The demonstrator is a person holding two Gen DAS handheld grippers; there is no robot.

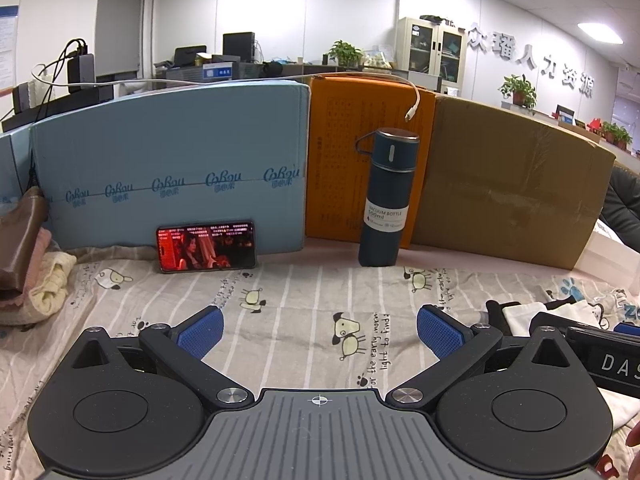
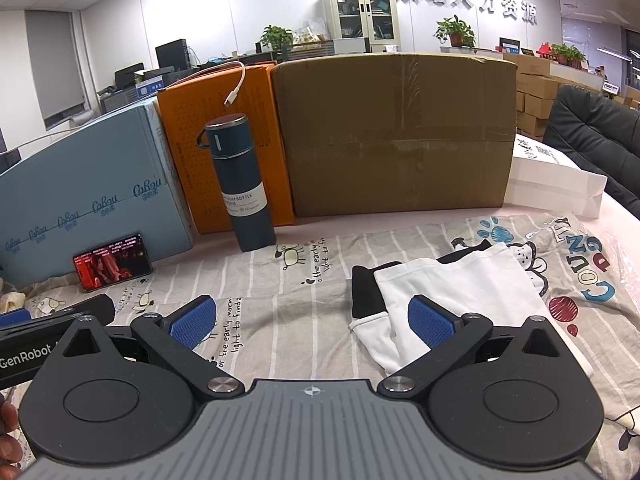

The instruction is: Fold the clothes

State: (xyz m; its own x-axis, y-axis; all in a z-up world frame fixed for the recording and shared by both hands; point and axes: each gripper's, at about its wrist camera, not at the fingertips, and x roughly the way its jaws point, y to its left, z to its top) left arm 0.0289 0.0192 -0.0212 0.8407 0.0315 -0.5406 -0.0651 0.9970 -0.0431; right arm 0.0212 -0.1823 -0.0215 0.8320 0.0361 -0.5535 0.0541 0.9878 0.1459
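Striped sheet, boxes behind; both grippers, left gripper and right gripper, spread, empty; white garment under right pad; best pinch its near hem.

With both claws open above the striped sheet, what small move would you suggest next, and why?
Probably ease the right claw forward onto the white-and-black garment. It lies flat and unheld just ahead, one finger already over its near edge, while the left claw faces only bare sheet.

left gripper jaws apart above striped sheet.
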